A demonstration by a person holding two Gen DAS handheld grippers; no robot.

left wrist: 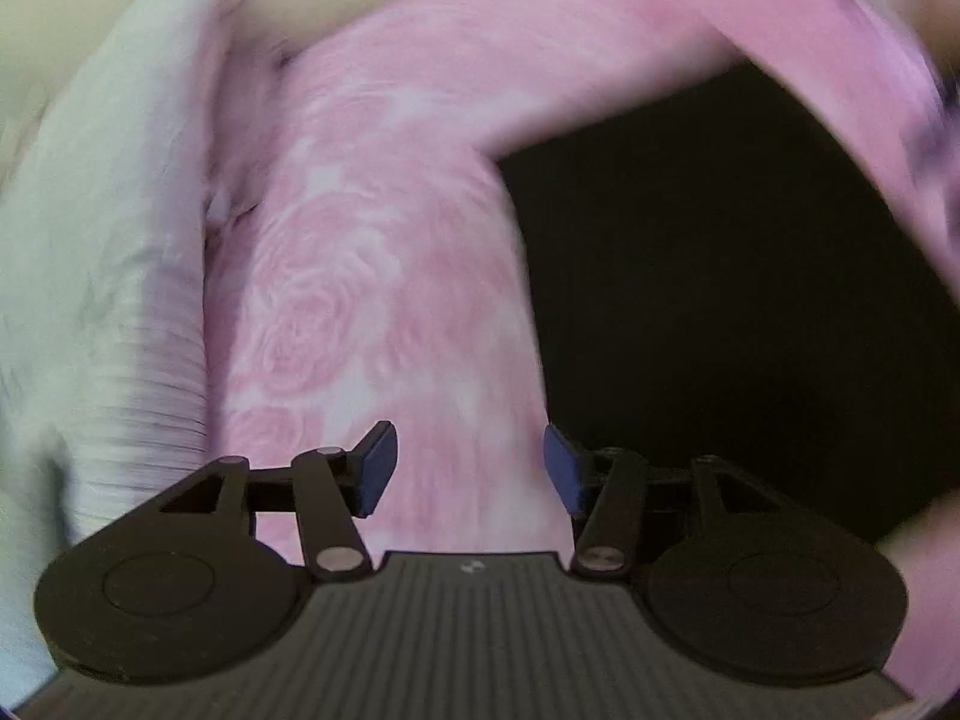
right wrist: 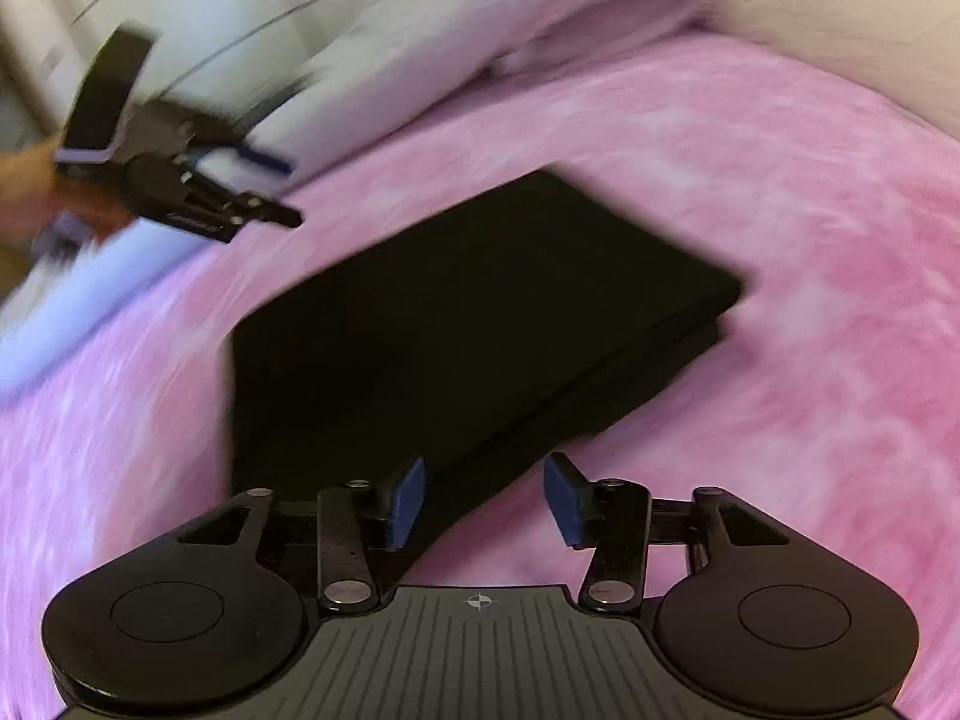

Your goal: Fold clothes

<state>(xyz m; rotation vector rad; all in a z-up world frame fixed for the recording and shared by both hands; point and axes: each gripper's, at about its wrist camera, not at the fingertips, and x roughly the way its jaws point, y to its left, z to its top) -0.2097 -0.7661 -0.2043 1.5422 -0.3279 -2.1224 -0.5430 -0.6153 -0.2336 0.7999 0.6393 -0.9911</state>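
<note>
A black garment (right wrist: 468, 324), folded into a flat rectangle, lies on the pink rose-patterned bedspread (right wrist: 810, 240). My right gripper (right wrist: 485, 501) hovers over the garment's near corner, open, with nothing pinched between its blue pads. In the left wrist view the black garment (left wrist: 708, 300) fills the right side. The left gripper (left wrist: 471, 468) stands open over the pink bedspread (left wrist: 372, 276) beside the garment's edge, holding nothing. From the right wrist view the left gripper (right wrist: 264, 186) appears at the upper left, carried by a hand, away from the garment.
A white pillow or bedding (left wrist: 114, 276) lies left of the pink spread. Pale pillows (right wrist: 480, 18) sit along the far side of the bed. A light wall or furniture (right wrist: 180, 6) stands behind them. Both views are motion-blurred.
</note>
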